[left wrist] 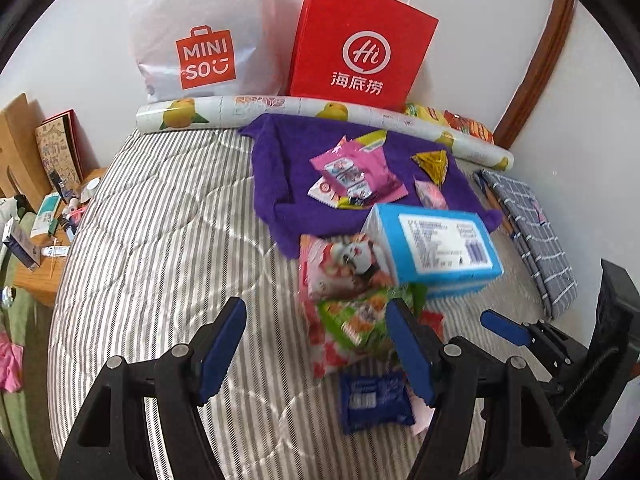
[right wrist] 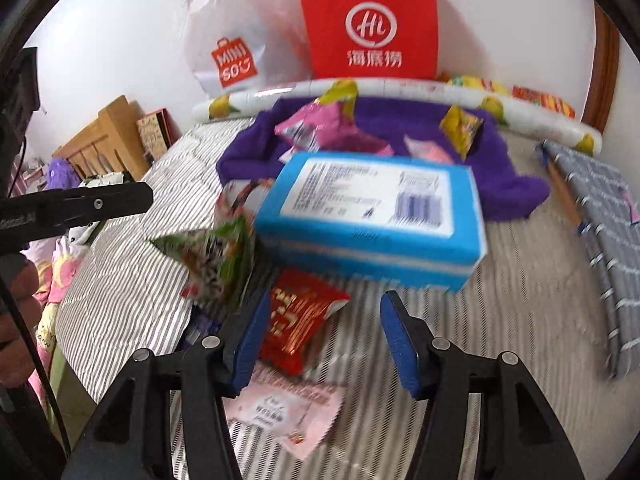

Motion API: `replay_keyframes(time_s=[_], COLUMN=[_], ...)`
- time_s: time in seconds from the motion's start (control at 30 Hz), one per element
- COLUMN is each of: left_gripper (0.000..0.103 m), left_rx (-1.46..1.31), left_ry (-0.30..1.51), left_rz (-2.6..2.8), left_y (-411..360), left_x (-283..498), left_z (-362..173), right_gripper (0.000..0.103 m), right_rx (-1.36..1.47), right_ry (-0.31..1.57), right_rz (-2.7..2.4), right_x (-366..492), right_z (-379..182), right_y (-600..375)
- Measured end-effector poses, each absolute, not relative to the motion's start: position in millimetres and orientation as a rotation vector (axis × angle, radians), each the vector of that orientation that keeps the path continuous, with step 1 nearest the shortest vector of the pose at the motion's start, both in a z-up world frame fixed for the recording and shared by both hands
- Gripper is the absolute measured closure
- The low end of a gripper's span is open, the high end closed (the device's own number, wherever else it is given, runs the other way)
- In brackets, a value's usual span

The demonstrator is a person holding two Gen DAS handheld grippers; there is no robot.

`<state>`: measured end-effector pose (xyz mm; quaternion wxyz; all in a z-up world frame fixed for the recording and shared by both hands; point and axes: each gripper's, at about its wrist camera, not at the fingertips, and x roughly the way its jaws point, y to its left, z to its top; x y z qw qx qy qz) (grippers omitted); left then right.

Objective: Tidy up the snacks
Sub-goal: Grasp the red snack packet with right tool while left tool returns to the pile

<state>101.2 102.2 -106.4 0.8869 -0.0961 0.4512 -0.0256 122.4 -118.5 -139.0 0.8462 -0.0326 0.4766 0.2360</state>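
Between your right claw (right wrist: 320, 340)'s blue pads nothing is pressed: the jaws stand apart and empty, with the red snack packet (right wrist: 302, 320) lying under the gap, nearer the left pad. A pale pink sachet (right wrist: 288, 412) lies flat just below it, partly under the claw. Judgement: the claw sits low over the red packet because that is the next pick.

Your left claw (left wrist: 316, 348) is likewise open and holds nothing. Its right pad overlaps the green packet (left wrist: 356, 316) in view; whether it touches, you cannot tell. A dark blue packet (left wrist: 374, 400) lies on the striped bed (left wrist: 160, 240) near the right pad.

Outward: the blue box (right wrist: 372, 216) rests just beyond the red packet, tilted on a heap of packets, a panda-print bag (left wrist: 340, 264) under its left edge. Behind it a purple towel (left wrist: 276, 168) carries a pink packet (left wrist: 356, 176) and a yellow one (left wrist: 432, 162), apparently the sorting area. Against the wall stand a red paper bag (right wrist: 370, 24) and a white plastic bag (left wrist: 200, 36), behind a fruit-print roll (left wrist: 280, 106).
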Motion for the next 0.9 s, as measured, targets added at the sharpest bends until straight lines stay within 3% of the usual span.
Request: replay_keyframes(time_s=[0.9], left_gripper=[0.032], left_rx=[-0.240], left_ry=[0.981], left_rz=[-0.025], left_y=[136], left_x=[85], left_z=[-129], right_gripper=[0.045], right_rx=[0.012], right_ry=[1.107], right_rz=[0.503], right_x=[121], right_z=[-181], right_y=[-93])
